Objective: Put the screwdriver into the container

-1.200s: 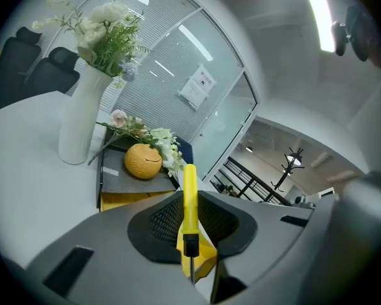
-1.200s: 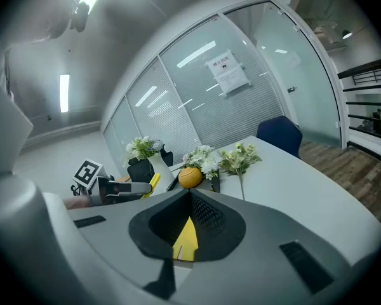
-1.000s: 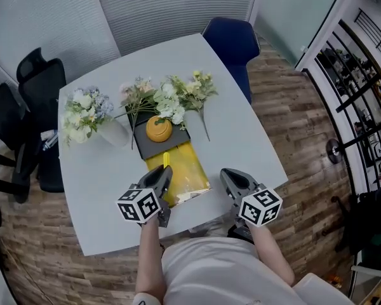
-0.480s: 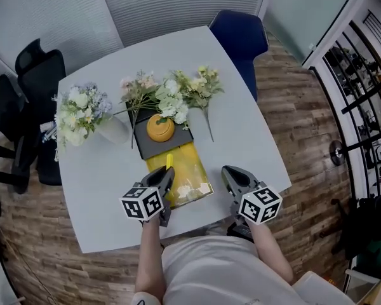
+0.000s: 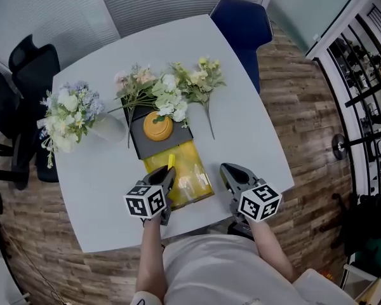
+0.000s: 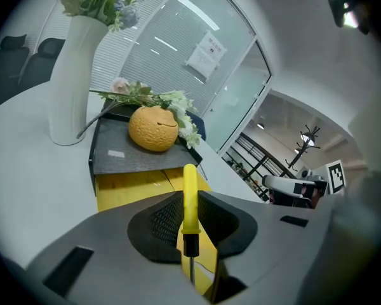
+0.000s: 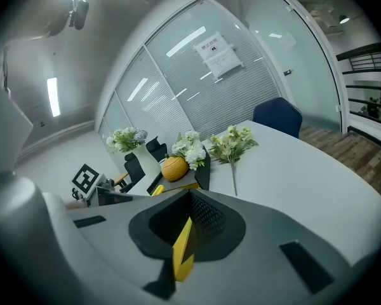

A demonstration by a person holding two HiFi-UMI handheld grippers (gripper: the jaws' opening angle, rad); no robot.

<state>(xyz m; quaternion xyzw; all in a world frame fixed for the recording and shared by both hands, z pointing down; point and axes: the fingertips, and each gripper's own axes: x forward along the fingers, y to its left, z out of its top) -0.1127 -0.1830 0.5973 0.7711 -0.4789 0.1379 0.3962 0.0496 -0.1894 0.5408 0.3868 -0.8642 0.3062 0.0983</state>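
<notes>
My left gripper (image 5: 167, 175) is shut on the screwdriver (image 5: 170, 162). Its yellow handle pokes forward from between the jaws, and its thin metal shaft runs back toward me (image 6: 189, 202). The gripper hovers over the near-left part of the yellow container (image 5: 192, 178), a shallow open tray on the white table (image 5: 254, 132). In the left gripper view the container (image 6: 124, 189) lies just below and ahead of the jaws. My right gripper (image 5: 227, 169) is beside the container's right edge with its jaws together (image 7: 190, 199); only a thin yellow and black strip shows in the seam.
A grey box (image 5: 171, 145) with an orange round object (image 5: 157, 126) on it touches the container's far side. Loose flower sprigs (image 5: 178, 91) lie behind it, and a white vase of flowers (image 5: 108, 129) stands at the left. A blue chair (image 5: 241, 21) and black chairs (image 5: 28, 68) flank the table.
The head view has shifted a little. Both grippers stay almost where they were, and the left one still holds the screwdriver over the container.
</notes>
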